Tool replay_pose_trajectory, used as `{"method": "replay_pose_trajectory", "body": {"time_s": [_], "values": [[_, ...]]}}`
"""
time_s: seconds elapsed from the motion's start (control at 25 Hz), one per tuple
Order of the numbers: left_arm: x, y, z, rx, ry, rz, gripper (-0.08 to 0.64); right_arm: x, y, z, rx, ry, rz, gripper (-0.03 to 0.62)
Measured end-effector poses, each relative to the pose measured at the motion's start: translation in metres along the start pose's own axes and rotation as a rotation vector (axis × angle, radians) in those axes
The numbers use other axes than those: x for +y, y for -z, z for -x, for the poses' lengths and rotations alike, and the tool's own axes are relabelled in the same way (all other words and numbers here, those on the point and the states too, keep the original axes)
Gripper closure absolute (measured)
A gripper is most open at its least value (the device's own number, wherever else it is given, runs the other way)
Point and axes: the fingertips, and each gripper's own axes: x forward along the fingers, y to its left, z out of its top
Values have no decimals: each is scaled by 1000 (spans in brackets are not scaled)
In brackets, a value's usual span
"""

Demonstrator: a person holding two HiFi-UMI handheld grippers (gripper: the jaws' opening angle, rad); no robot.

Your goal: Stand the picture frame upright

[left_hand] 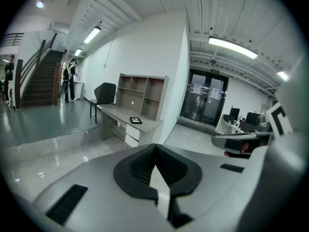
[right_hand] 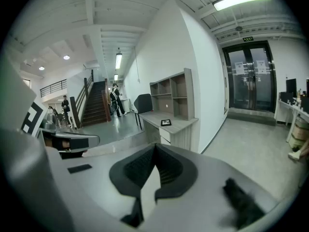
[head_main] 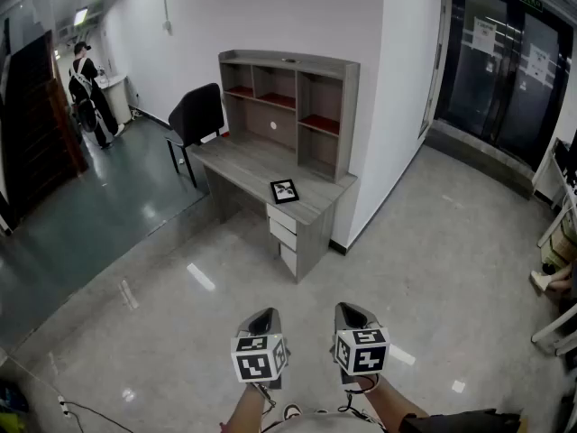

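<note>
Head view: we stand on pale polished floor, well apart from the grey wooden desk with hutch shelves [head_main: 242, 159] that sits against the white wall.
Frame: the small black-bordered picture frame [head_main: 285, 190] lies flat on the desktop near the right front end, above the drawers. Nothing touches it.
Left gripper: the grey two-jaw left gripper [head_main: 263, 314] is held low in front of us. Its jaws meet at the tips with nothing between them.
Right gripper: the matching grey right gripper [head_main: 350, 310] sits just beside the left one. It is likewise closed and empty, and points toward the desk.
Surroundings: a black office chair [head_main: 196, 115] is at the desk's far end, and a person in dark clothing [head_main: 88, 88] stands far down the hall.
Done: nothing that we can see. The frame is neither upright nor touched.
Left: by our judgement, all of it. We need to close the gap to the desk, part the jaws, take an edge and tip the frame up. We cannot tell whether it has a rear stand.
</note>
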Motion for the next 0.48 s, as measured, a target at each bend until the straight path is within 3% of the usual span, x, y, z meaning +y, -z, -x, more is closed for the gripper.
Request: {"method": "replay_pose_trajectory", "body": {"time_s": [0.48], "values": [[25, 0, -1, -2, -15, 13, 548, 13, 0, -11, 12, 1, -14, 561]]}}
